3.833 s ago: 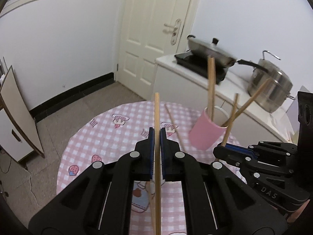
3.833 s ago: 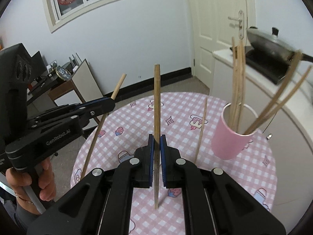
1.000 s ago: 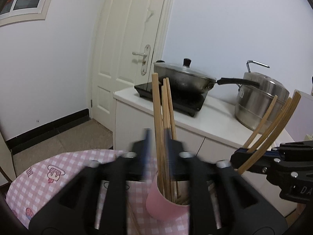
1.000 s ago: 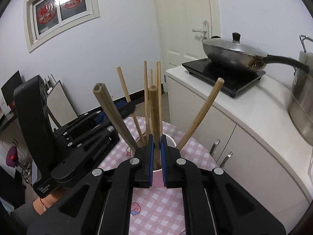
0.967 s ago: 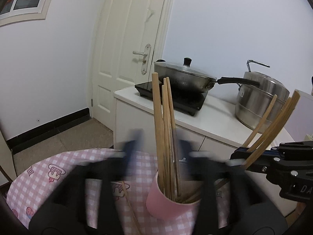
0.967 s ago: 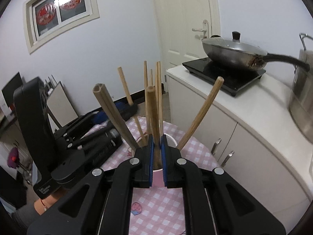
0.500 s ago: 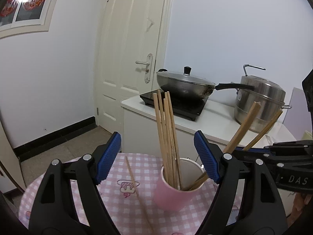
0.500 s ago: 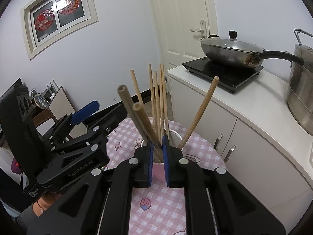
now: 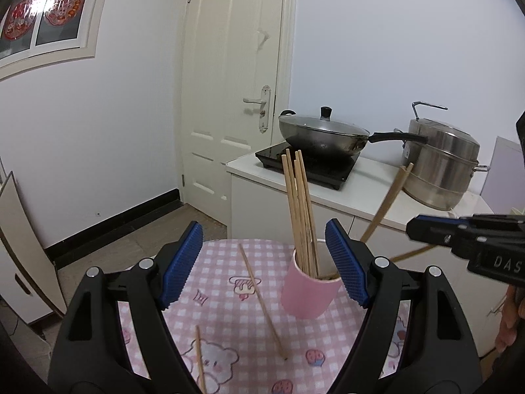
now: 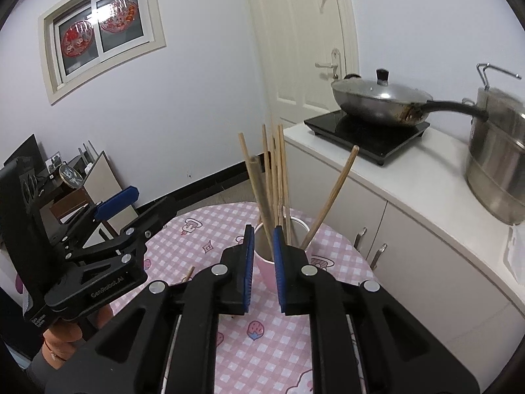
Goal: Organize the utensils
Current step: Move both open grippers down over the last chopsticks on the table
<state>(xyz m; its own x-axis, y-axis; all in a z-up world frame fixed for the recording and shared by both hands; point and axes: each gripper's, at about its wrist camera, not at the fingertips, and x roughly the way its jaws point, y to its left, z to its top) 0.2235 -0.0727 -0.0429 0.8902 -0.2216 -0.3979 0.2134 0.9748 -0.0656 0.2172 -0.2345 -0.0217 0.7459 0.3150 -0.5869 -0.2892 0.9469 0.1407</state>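
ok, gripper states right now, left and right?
Left gripper: jaws wide open, holding nothing.
Right gripper: jaws open only a crack, gripping nothing; a chopstick stands loose in the gap.

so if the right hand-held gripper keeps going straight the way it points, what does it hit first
Most likely the pink cup, right ahead of the right hand-held gripper, or the chopsticks standing in it; depth is uncertain.
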